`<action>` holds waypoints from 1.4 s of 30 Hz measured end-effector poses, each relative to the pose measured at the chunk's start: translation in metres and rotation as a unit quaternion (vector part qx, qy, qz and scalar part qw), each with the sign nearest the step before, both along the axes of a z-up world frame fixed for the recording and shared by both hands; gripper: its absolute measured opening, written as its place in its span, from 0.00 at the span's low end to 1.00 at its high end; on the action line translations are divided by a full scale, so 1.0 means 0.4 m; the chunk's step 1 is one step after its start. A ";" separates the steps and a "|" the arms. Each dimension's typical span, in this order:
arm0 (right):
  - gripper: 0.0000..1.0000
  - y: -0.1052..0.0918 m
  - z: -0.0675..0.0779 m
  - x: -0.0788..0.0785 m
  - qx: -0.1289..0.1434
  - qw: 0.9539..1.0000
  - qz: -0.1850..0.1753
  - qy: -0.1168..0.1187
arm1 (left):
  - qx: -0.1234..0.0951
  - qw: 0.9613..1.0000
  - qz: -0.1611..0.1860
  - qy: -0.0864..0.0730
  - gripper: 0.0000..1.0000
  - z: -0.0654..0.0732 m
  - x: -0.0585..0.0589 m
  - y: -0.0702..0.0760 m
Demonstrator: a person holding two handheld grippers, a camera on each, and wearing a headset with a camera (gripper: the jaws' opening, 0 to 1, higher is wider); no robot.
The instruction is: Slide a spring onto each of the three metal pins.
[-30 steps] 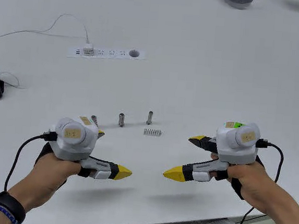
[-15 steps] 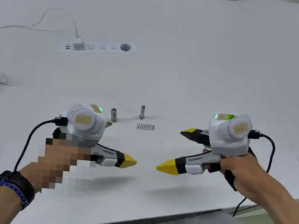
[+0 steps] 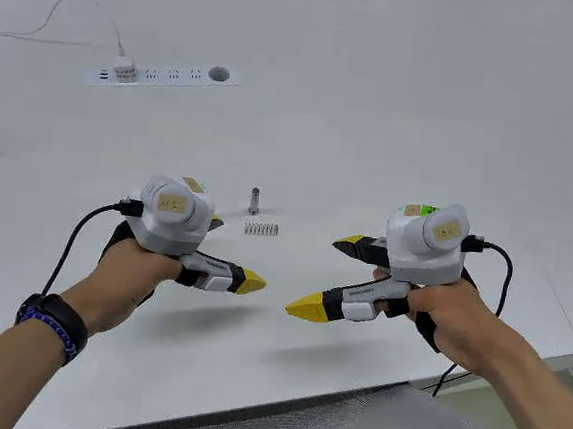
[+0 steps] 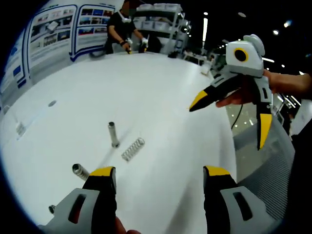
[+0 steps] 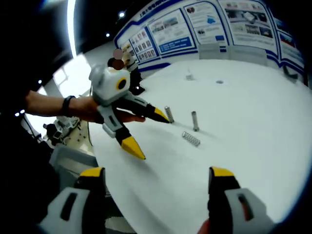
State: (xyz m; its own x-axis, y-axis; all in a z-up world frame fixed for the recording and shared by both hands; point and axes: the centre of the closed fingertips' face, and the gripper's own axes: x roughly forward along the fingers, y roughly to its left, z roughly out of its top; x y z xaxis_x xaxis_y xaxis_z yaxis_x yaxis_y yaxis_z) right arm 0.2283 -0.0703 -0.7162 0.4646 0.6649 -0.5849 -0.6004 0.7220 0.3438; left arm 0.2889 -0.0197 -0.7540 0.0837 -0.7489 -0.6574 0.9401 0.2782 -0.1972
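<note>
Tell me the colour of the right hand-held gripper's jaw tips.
Yellow. The right hand-held gripper shows them best in the head view.

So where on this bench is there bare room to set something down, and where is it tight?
Bare white tabletop stretches beyond the right gripper, and between the white power strip and the upright metal pin. It is crowded near the left gripper, where that pin, a second pin and the loose coil spring cluster.

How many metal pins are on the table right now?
3, seen in the left gripper view: a bare pin standing beside the loose spring, a ribbed pin that looks spring-covered, and a small pin near the picture's edge, hard to make out.
</note>
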 end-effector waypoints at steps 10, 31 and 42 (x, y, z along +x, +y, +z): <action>0.88 -0.006 -0.007 -0.002 0.004 1.000 -0.005 0.005 | 0.001 1.000 -0.002 -0.013 0.64 -0.008 0.027 -0.042; 0.87 -0.011 -0.010 0.000 0.013 1.000 -0.014 0.011 | 0.022 1.000 0.010 -0.011 0.41 -0.082 0.083 -0.095; 0.87 -0.012 -0.016 -0.005 0.014 1.000 -0.014 0.014 | 0.033 0.999 0.017 -0.034 0.23 -0.104 0.096 -0.083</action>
State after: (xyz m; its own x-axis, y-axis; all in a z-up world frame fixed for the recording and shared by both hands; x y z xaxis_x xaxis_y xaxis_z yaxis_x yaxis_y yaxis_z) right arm 0.2265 -0.0750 -0.7227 0.4673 0.6681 -0.5790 -0.5706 0.7282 0.3798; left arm 0.3273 -0.0530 -0.7954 0.1556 -0.7004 -0.6966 0.9403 0.3210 -0.1128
